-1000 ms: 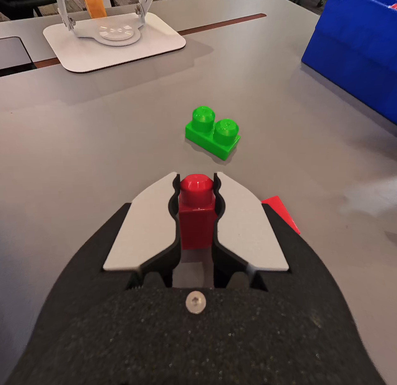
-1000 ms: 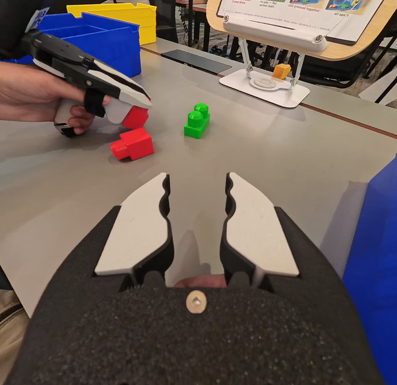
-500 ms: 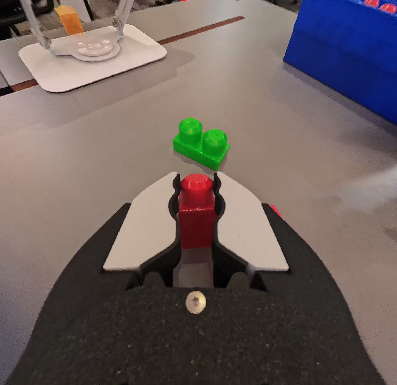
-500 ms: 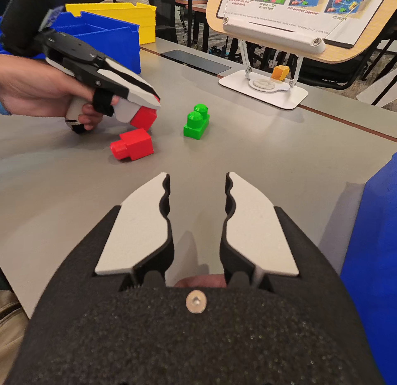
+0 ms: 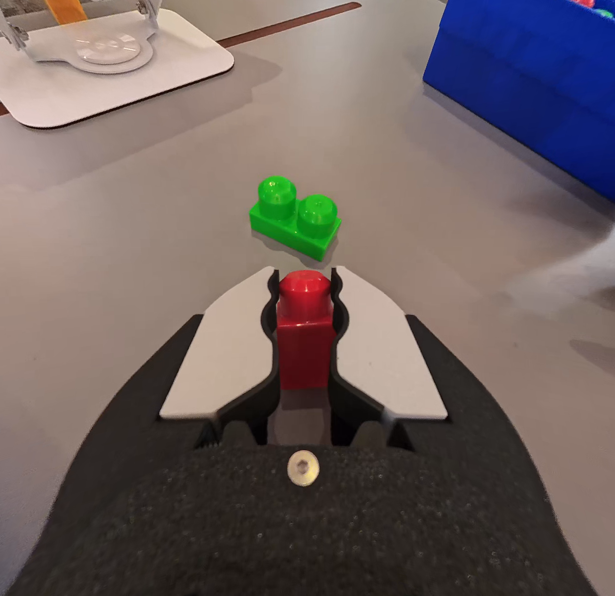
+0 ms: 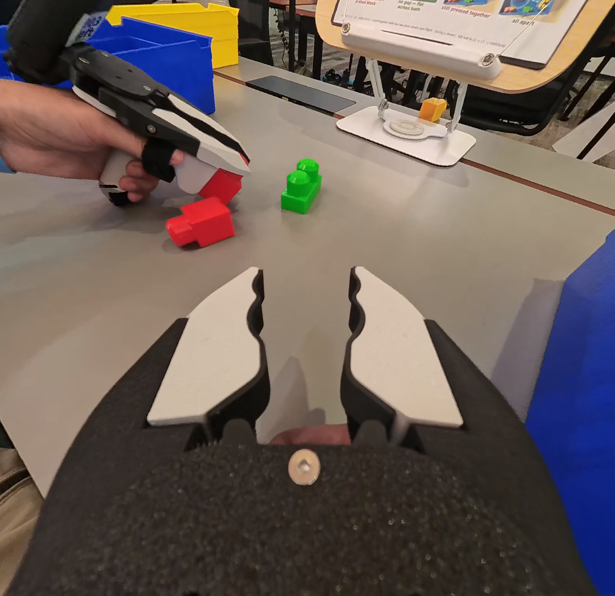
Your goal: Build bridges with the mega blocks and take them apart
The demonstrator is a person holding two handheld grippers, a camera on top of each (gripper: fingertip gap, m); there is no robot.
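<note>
Farthest left in the right wrist view, the left gripper [image 6: 241, 174] is clamped on a red single-stud block [image 6: 221, 187], held off the grey tabletop [image 6: 399, 247] and tipped nose-down. Its own camera shows the hold well: the block [image 5: 304, 330] sits between the two fingers with its stud pointing forward, the flat sides pinched. That looks like the right place to take such a piece, since the walls are parallel and the stud and the hollow underside stay free for mating.

Just below it a second red block [image 6: 201, 221] lies on its side on the tabletop, stud pointing left (it would need standing up before it can serve as a pier).

Further right, near both red pieces but touching neither, the green two-stud block [image 6: 301, 187] stands upright on the tabletop; in the left wrist view it [image 5: 294, 219] sits just ahead of the fingertips.

These blocks appear to be hollow moulded plastic: light, stiff, glossy, so probably a little slippery under a loose pinch, yet unlikely to crack. The green one is best gripped across its long flat sides.

Nearest the viewer, the right gripper [image 6: 306, 280] hangs empty with its fingers apart.
</note>
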